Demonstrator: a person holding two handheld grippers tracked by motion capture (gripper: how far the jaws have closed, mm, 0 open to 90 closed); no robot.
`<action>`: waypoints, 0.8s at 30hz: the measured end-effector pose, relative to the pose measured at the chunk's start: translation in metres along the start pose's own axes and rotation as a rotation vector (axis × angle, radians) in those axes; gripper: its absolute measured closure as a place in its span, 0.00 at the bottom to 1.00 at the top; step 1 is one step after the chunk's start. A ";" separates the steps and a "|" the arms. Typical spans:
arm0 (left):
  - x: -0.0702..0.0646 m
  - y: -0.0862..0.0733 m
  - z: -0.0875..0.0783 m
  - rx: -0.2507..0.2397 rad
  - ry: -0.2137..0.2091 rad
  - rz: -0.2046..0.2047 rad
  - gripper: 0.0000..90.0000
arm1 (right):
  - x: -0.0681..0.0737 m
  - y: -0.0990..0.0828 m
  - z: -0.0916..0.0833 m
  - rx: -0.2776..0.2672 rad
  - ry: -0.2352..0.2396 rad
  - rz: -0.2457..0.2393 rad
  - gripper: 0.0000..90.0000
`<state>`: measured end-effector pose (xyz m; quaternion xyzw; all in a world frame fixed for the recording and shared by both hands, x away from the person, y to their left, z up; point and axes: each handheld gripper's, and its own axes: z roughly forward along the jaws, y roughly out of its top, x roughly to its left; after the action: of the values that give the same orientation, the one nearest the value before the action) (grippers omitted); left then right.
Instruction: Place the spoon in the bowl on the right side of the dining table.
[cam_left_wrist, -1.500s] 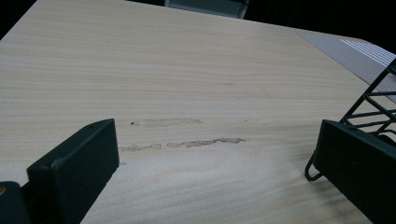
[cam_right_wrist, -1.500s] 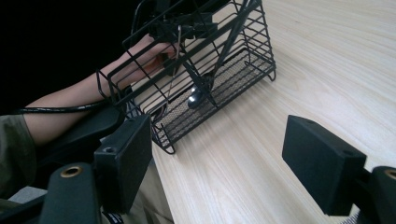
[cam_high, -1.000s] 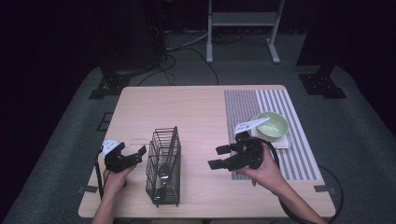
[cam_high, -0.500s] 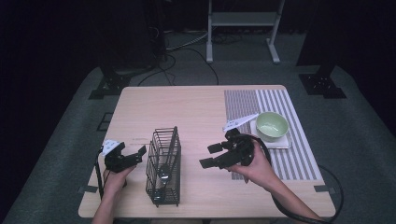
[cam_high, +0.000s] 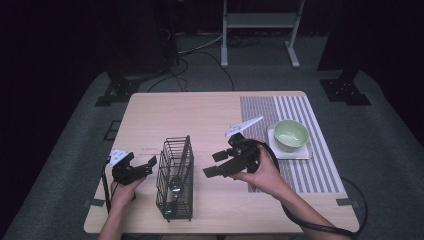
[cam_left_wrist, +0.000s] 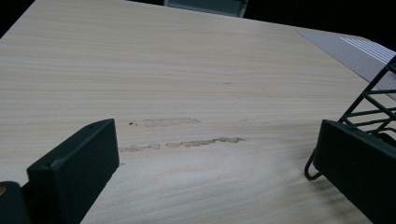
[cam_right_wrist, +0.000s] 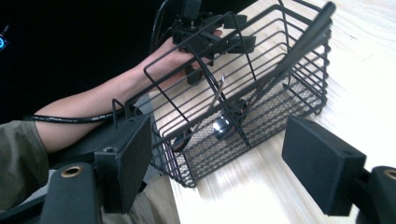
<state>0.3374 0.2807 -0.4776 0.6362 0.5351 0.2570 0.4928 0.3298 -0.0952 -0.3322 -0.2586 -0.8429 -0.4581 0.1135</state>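
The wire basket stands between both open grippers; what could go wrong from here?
1. The wire basket is tall and narrow; a push from the right gripper might tip it.
2. The utensils inside lean loosely and could shift.
3. The left gripper is close to the basket wall and might snag the wires.

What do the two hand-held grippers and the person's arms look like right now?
Both are black. The left hand-held gripper and right hand-held gripper have flat rectangular jaws, a white marked plate on top and a black trailing cable. The forearms are bare; an olive short sleeve shows.
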 end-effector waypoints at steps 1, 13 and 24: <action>0.000 0.000 0.000 0.000 0.000 0.000 0.00 | 0.000 0.001 0.002 0.000 0.001 -0.002 0.26; 0.000 0.000 0.000 -0.001 -0.002 -0.001 0.00 | 0.000 0.013 0.019 0.012 0.027 -0.005 0.27; 0.000 0.000 0.000 0.000 -0.001 0.001 0.00 | -0.001 0.017 0.036 0.037 0.031 0.000 0.32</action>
<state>0.3375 0.2808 -0.4776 0.6366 0.5346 0.2571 0.4928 0.3413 -0.0579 -0.3400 -0.2493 -0.8492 -0.4465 0.1315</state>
